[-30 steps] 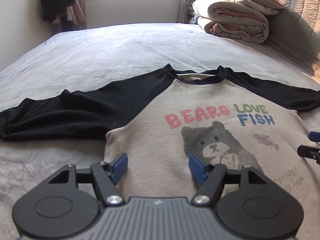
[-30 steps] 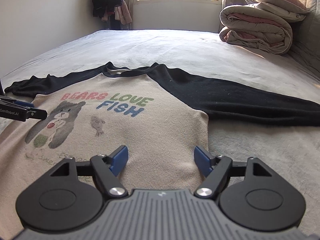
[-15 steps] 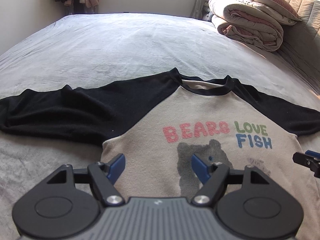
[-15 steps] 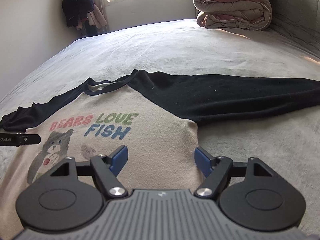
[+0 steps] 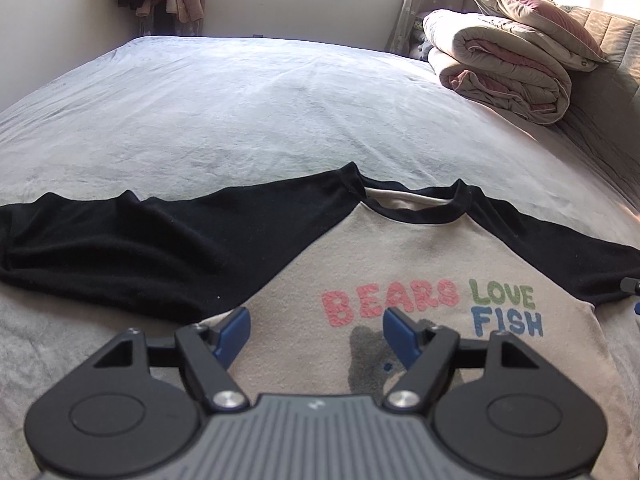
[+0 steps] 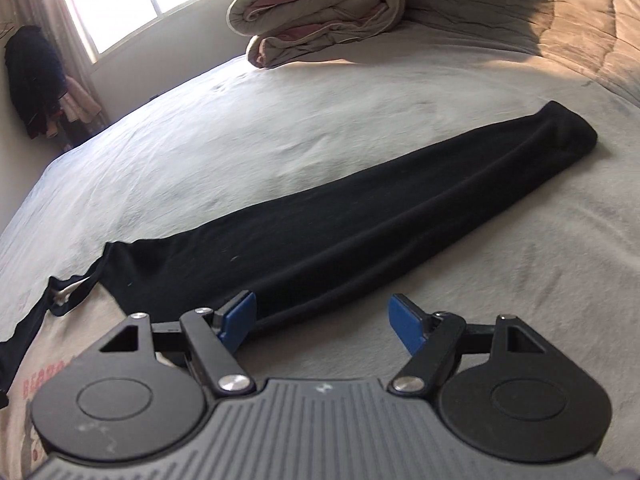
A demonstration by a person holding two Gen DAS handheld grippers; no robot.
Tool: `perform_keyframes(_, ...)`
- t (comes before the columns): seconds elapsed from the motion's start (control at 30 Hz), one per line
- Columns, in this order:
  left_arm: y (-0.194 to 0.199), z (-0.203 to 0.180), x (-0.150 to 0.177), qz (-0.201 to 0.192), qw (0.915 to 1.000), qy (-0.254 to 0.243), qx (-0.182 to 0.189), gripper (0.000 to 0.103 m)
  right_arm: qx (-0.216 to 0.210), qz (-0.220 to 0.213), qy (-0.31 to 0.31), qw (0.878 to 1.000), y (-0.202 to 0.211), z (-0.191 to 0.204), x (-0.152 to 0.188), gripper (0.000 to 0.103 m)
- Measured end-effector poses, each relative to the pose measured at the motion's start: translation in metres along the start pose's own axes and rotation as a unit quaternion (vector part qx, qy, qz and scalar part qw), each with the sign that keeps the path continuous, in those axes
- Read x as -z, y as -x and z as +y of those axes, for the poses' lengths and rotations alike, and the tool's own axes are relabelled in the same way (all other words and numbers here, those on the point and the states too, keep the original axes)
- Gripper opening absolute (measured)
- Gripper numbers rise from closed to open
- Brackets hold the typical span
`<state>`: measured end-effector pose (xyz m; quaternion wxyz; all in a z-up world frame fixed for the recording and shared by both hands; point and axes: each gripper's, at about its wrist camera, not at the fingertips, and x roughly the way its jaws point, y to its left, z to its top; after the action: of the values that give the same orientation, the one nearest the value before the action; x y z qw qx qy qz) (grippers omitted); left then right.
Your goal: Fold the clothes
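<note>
Shirt [image 5: 420, 264] lies flat, face up on bed [image 5: 240, 112], sleeves spread; left tongs [image 5: 316, 334] gape empty over its chest, right tongs [image 6: 322, 322] gape empty by black sleeve [image 6: 360, 216].

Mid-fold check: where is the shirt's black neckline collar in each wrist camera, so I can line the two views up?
Left wrist: the black ribbed neckline collar sits right of centre, mid-height, above the lettering.
Right wrist: the collar is at the left edge, lower half, seen edge-on.
Shared landmark: the folded beige and pink quilt on the bed's far side.
</note>
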<state>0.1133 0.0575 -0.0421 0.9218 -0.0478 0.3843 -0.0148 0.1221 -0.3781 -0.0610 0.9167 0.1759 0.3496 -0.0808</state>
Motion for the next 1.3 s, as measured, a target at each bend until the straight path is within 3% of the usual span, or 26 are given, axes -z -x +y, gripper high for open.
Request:
perform_keyframes(0.23, -0.011, -0.01, 0.003, 0.012, 0.9999, -0.011, 0.002, 0.074, 0.015, -0.023, -0.099, 0.995, -0.007, -0.059, -0.023, 0.065)
perform_keyframes(0.33, -0.016, -0.014, 0.004, 0.016, 0.9997, -0.016, 0.0, 0.074, 0.009, -0.027, -0.137, 0.99, -0.009, -0.073, -0.03, 0.053)
perform_keyframes(0.43, -0.021, -0.017, 0.006, 0.021, 0.9996, -0.02, -0.001, 0.074, 0.001, -0.019, -0.144, 0.989, -0.013, -0.075, -0.032, 0.039)
perform_keyframes(0.47, -0.022, -0.018, 0.006, 0.022, 0.9995, -0.021, -0.002, 0.074, 0.0, -0.016, -0.145, 0.989, -0.013, -0.075, -0.031, 0.025)
perform_keyframes(0.5, -0.023, -0.019, 0.006, 0.023, 0.9995, -0.022, -0.003, 0.074, -0.001, -0.013, -0.146, 0.989, -0.014, -0.075, -0.031, 0.003)
perform_keyframes(0.73, -0.026, -0.019, 0.007, 0.026, 0.9993, -0.025, -0.007, 0.074, 0.004, -0.002, -0.14, 0.99, -0.012, -0.07, -0.03, 0.002)
perform_keyframes(0.8, -0.026, -0.019, 0.007, 0.026, 0.9994, -0.024, -0.007, 0.074, -0.005, 0.002, -0.14, 0.99, -0.011, -0.068, -0.029, 0.015)
perform_keyframes(0.87, -0.026, -0.018, 0.007, 0.026, 0.9994, -0.023, -0.006, 0.074, -0.022, 0.008, -0.144, 0.989, -0.01, -0.065, -0.029, 0.02)
perform_keyframes(0.9, -0.026, -0.018, 0.007, 0.026, 0.9994, -0.023, -0.006, 0.074, -0.034, 0.012, -0.149, 0.988, -0.009, -0.063, -0.028, 0.031)
perform_keyframes(0.97, -0.026, -0.018, 0.007, 0.026, 0.9994, -0.024, -0.006, 0.074, -0.059, 0.018, -0.16, 0.985, -0.008, -0.058, -0.025, 0.043)
perform_keyframes(1.07, -0.025, -0.018, 0.007, 0.026, 0.9994, -0.023, -0.007, 0.074, -0.1, 0.045, -0.164, 0.98, -0.014, -0.041, -0.019, 0.043)
perform_keyframes(1.13, -0.026, -0.018, 0.007, 0.027, 0.9993, -0.024, -0.007, 0.074, -0.112, 0.057, -0.151, 0.981, -0.019, -0.028, -0.015, 0.036)
perform_keyframes(1.17, -0.026, -0.019, 0.007, 0.027, 0.9993, -0.026, -0.008, 0.074, -0.113, 0.064, -0.145, 0.981, -0.021, -0.022, -0.013, 0.026)
perform_keyframes(1.2, -0.026, -0.019, 0.007, 0.027, 0.9992, -0.027, -0.008, 0.074, -0.106, 0.066, -0.142, 0.982, -0.02, -0.021, -0.012, 0.008)
perform_keyframes(1.3, -0.025, -0.018, 0.008, 0.027, 0.9991, -0.032, -0.01, 0.074, -0.084, 0.072, -0.134, 0.985, -0.019, -0.017, -0.009, 0.004)
